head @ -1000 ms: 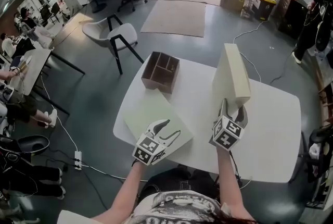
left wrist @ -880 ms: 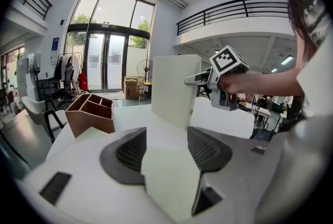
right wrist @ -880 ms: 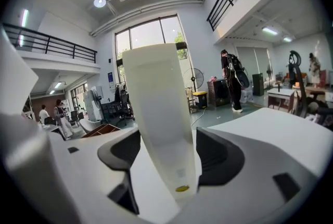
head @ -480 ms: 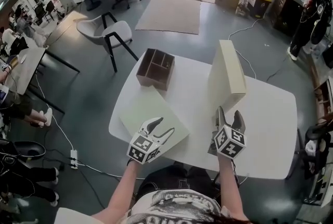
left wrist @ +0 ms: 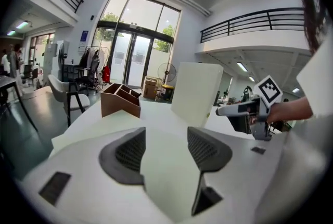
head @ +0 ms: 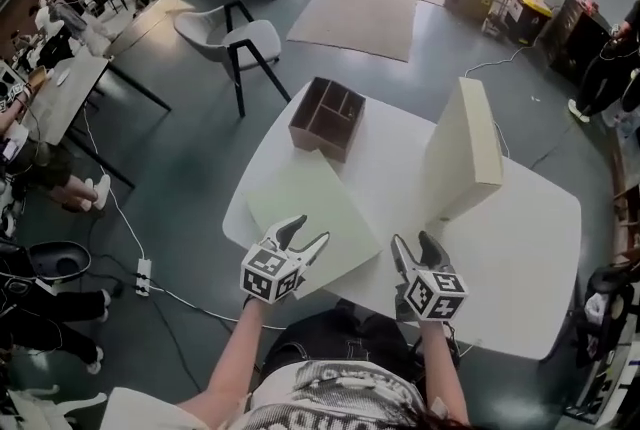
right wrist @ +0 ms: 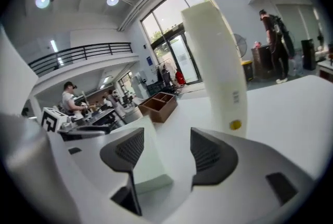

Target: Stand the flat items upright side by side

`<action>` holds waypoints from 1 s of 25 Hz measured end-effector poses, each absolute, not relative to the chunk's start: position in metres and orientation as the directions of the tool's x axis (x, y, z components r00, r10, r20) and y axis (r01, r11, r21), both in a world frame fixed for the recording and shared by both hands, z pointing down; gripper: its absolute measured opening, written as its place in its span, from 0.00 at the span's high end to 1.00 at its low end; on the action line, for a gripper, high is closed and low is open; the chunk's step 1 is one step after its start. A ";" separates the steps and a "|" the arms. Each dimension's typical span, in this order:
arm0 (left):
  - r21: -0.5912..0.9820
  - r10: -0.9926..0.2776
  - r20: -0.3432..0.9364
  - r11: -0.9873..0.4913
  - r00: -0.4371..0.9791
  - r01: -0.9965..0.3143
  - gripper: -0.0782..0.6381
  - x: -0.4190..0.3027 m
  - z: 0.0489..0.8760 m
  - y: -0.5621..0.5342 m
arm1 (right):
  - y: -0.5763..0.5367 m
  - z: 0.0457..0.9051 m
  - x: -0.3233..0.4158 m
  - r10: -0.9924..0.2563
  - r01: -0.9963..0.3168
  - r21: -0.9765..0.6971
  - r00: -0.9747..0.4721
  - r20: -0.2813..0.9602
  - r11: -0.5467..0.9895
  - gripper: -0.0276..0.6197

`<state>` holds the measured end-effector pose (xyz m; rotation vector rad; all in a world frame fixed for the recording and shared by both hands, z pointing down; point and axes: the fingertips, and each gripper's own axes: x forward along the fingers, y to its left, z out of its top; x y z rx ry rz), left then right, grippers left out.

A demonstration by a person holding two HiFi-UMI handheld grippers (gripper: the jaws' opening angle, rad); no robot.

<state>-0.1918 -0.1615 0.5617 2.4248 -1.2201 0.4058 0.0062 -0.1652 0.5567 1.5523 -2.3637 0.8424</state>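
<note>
Right hand-held gripper (head: 415, 243) is now off upright box (head: 465, 153), jaws just narrowing, empty; left hand-held gripper (head: 308, 231) wide over flat box (head: 310, 203); pinch its near edge squarely, tilt up alongside.

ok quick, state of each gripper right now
left gripper: open, holding nothing, jaws over the near edge of the flat pale green box
right gripper: open, jaws have just been closing a little, nothing held between them
</note>
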 end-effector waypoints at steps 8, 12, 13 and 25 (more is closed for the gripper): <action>0.241 -0.784 0.463 -0.337 0.413 -0.910 0.54 -0.267 0.582 -0.159 | -0.158 0.606 -0.064 -0.536 -0.762 -0.367 -0.640 0.551 0.533 0.47; 0.280 -0.799 0.496 -0.223 0.340 -0.934 0.53 -0.304 0.598 -0.153 | -0.160 0.625 -0.077 -0.457 -0.732 -0.400 -0.666 0.590 0.551 0.42; 0.297 -0.803 0.500 -0.194 0.325 -0.935 0.53 -0.312 0.601 -0.150 | -0.160 0.628 -0.081 -0.434 -0.722 -0.407 -0.674 0.597 0.560 0.41; 0.532 -0.803 0.488 -0.037 0.342 -0.846 0.38 -0.376 0.643 -0.181 | -0.165 0.661 -0.101 -0.268 -0.654 -0.481 -0.714 0.646 0.583 0.36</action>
